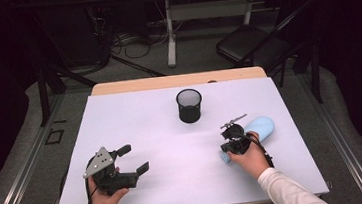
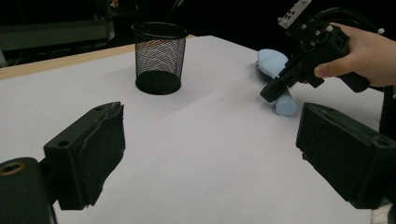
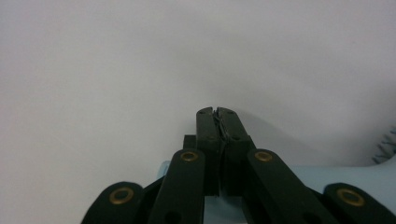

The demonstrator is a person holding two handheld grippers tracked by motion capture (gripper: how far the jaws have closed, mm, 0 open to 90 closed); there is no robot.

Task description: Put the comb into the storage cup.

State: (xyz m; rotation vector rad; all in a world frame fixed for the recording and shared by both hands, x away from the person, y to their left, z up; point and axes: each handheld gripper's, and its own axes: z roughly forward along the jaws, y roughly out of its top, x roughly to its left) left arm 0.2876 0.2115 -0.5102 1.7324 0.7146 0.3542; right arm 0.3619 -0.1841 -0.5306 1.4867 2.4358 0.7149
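A light-blue hairbrush [image 1: 261,126] lies at the right of the white table, its handle [image 2: 285,105] pointing toward the person. My right gripper [image 1: 227,148] is held just over that handle, jaws shut together with nothing between them [image 3: 217,112]; the blue handle [image 3: 355,177] passes under the jaw arms. From the left gripper view the right gripper [image 2: 270,93] tips down beside the brush. My left gripper [image 1: 134,158] rests at the front left, its jaws open and empty [image 2: 210,144]. A black mesh cup [image 1: 189,105] stands upright at the middle back [image 2: 159,56].
A white sheet [image 1: 146,130] covers the tabletop, with a wooden edge at the back. Behind the table stand a black chair [image 1: 251,42], a second desk's legs and cables on the floor.
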